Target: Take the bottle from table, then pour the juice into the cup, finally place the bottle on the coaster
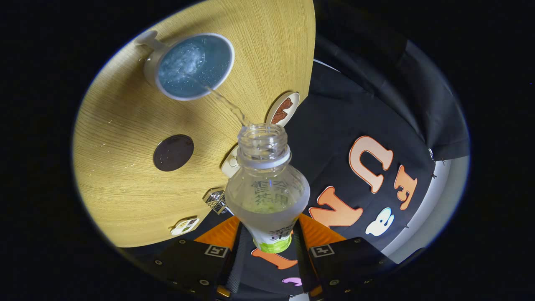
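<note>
Clamped between the two fingers of the gripper [273,240]: one clear plastic bottle [267,188], rounded at the shoulder, ribbed at the threaded neck, uncapped, wrapped in a frosted label with a green band near the base. Both fingers pressed against the lower body, closed only to the bottle's width. Tilted forward, mouth pointing toward 12 o'clock, with a thin clear stream of juice [225,100] arcing from the mouth toward 11 o'clock.

Landing in one white round cup [190,67] with a stubby side handle at its 10 o'clock, interior blue-looking, liquid frothy and speckled with bubbles. Well beyond the fingertips, apart from the bottle.

Underneath, a pale wood-grain table [125,167], fine straight grain, matte, straight edge running down past the bottle's mouth.

One dark brown round coaster [173,152], flat, lying bare at 8 o'clock from the cup, at 10 o'clock from the bottle's mouth, clear tabletop all around it.

One small white round dish with reddish-brown pieces [283,109] at the table edge, just at 1 o'clock of the bottle mouth. Three small objects near the table's edge beside the bottle's left flank, too small to identify.
</note>
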Action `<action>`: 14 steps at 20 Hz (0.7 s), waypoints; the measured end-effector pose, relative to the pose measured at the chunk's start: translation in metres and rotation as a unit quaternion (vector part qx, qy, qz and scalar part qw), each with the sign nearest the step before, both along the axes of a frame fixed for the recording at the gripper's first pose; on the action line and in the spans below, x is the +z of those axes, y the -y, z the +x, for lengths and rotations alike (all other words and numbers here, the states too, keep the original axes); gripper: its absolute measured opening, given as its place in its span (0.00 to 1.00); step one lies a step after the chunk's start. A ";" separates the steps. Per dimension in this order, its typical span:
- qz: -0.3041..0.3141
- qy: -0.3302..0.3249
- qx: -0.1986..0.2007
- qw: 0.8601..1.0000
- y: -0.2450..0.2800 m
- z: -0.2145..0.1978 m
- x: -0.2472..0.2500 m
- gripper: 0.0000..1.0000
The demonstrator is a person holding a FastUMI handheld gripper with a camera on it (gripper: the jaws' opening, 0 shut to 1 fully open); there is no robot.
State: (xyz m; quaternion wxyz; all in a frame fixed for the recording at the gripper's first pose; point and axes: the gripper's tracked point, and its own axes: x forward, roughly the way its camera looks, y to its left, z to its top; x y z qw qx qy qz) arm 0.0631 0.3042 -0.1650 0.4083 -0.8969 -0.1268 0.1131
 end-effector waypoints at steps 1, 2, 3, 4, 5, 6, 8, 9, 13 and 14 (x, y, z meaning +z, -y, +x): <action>0.000 0.001 0.001 1.000 -0.001 0.001 0.002 0.56; -0.003 0.003 0.003 1.000 -0.003 0.001 0.003 0.56; -0.006 0.002 0.003 1.000 -0.003 0.001 0.002 0.56; -0.007 0.002 0.003 1.000 -0.003 0.002 0.002 0.56; -0.009 0.002 0.004 1.000 -0.003 0.002 0.002 0.56; -0.010 0.002 0.004 1.000 -0.004 0.002 0.003 0.56; -0.015 0.002 0.007 1.000 -0.005 0.002 0.003 0.56; -0.017 0.002 0.008 1.000 -0.006 0.002 0.002 0.56; -0.027 0.001 0.014 1.000 -0.007 0.003 0.005 0.56; -0.025 -0.001 0.013 1.000 -0.006 0.004 0.005 0.56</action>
